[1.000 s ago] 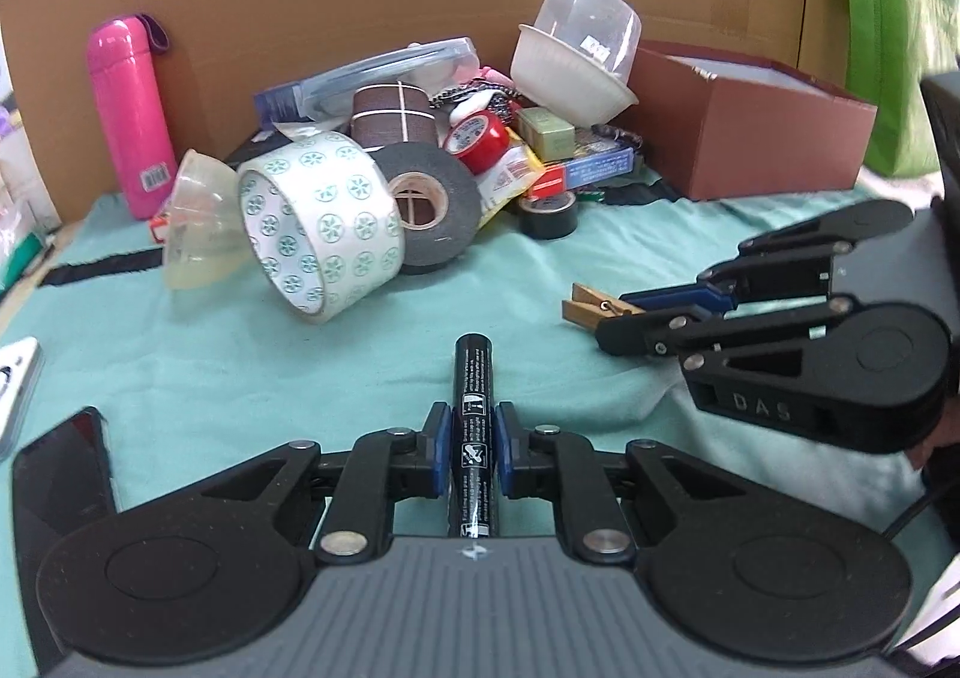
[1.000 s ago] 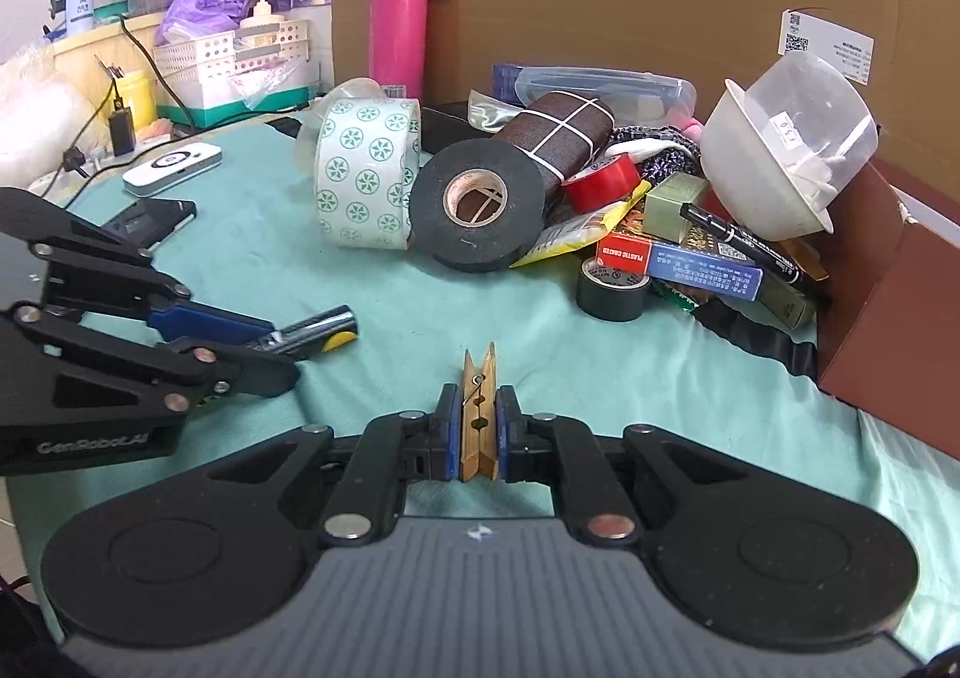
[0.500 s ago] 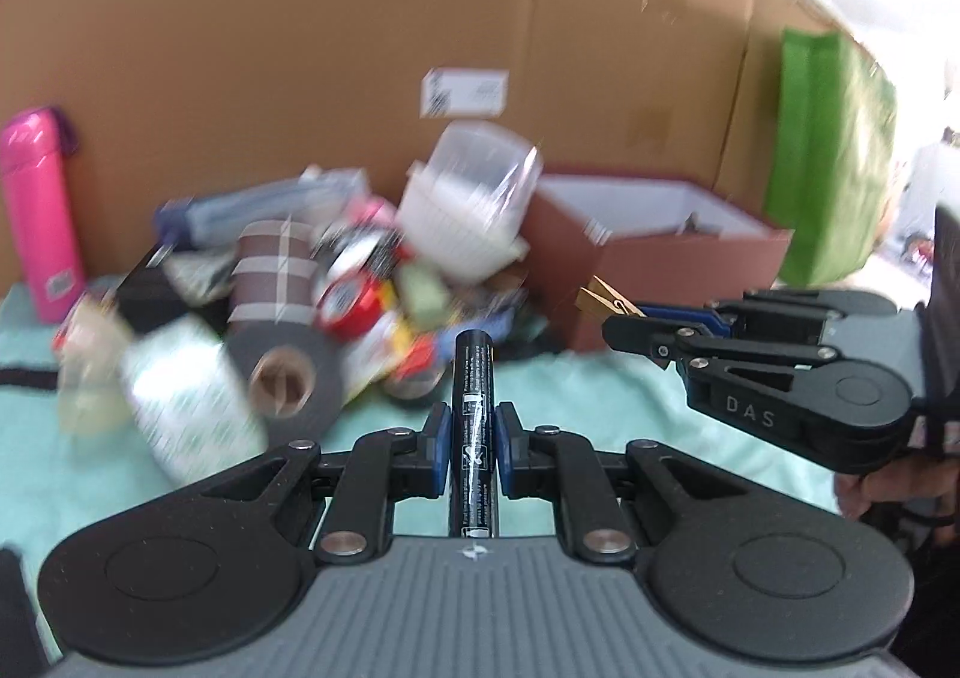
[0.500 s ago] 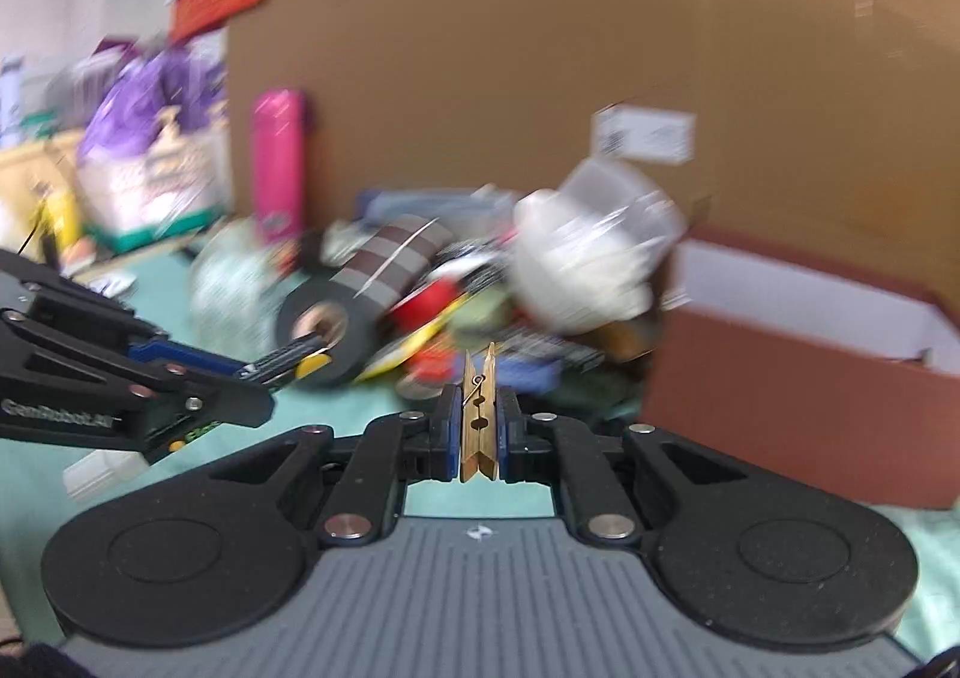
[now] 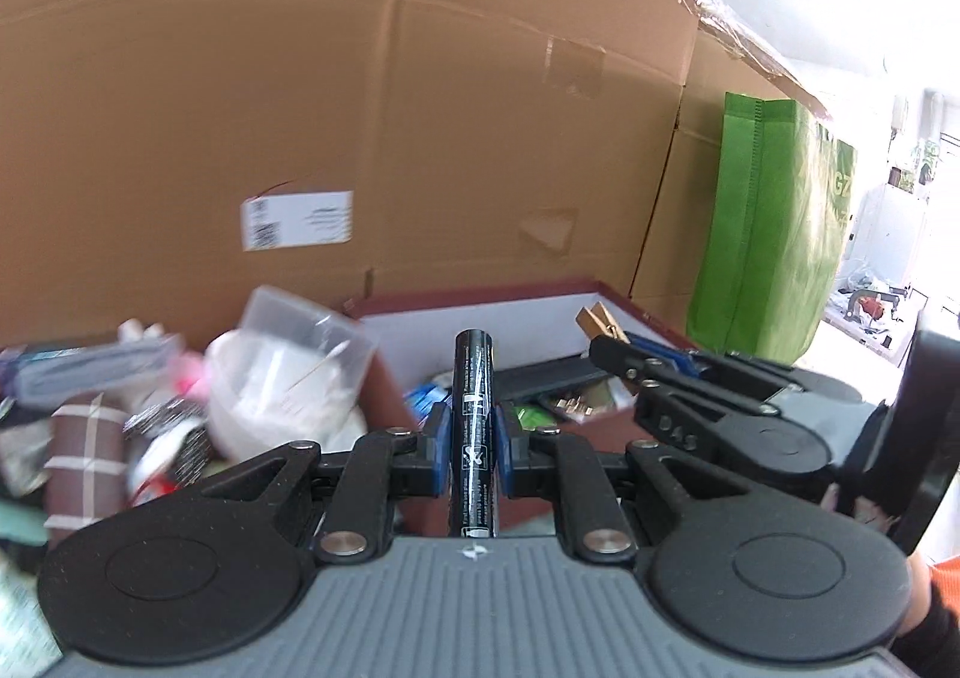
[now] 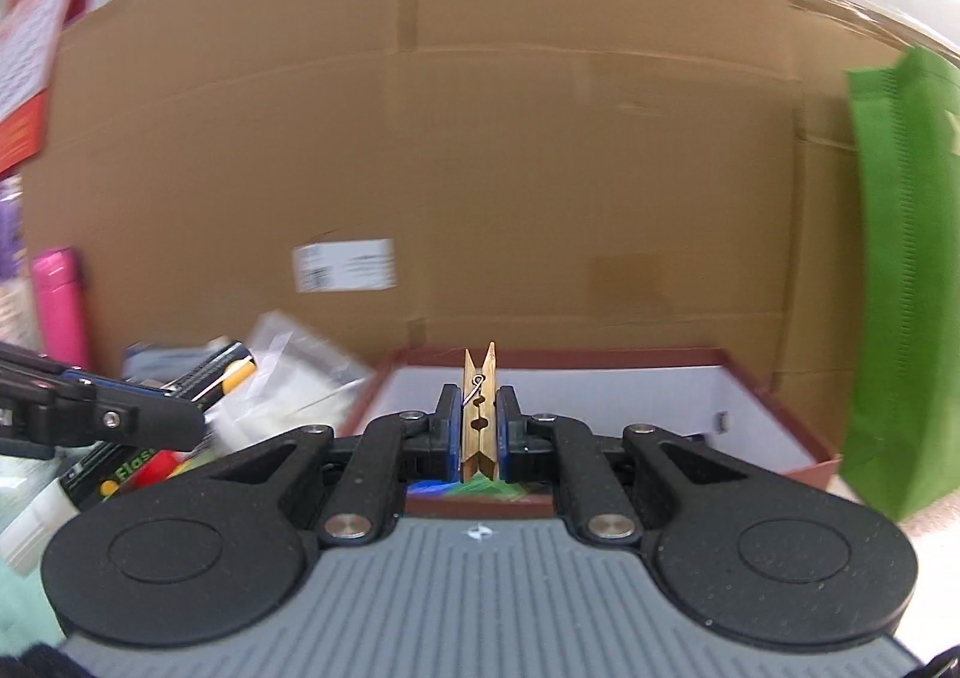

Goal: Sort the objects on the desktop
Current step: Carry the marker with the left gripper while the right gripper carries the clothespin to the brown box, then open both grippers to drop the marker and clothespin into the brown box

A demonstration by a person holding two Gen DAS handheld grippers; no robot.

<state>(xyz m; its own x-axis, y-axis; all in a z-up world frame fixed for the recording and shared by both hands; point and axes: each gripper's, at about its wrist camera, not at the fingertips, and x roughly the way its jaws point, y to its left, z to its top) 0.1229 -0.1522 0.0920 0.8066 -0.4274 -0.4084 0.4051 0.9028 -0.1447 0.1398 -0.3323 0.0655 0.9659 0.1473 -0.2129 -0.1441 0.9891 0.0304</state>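
Two handheld tools, each gripping a small item, held up in front of an open red-brown box.

The left tool (image 5: pixel 472 441) is clamped on a black marker (image 5: pixel 473 432) that stands lengthwise between its blue pads, its tip pointing toward the box (image 5: pixel 480 301). The right tool (image 6: pixel 479 432) is clamped on a wooden clothespin (image 6: pixel 479 414), held upright between its pads with the split end on top. In the left view the right tool appears at the right, its clothespin over the box's far right rim. The box has white inner walls and holds a few small things, too blurred to name. Left of the box lies a blurred heap with a clear plastic tub (image 5: pixel 294 372). Behind stands a big cardboard wall (image 6: pixel 480 168), with a green bag (image 5: pixel 774 234) at the right.
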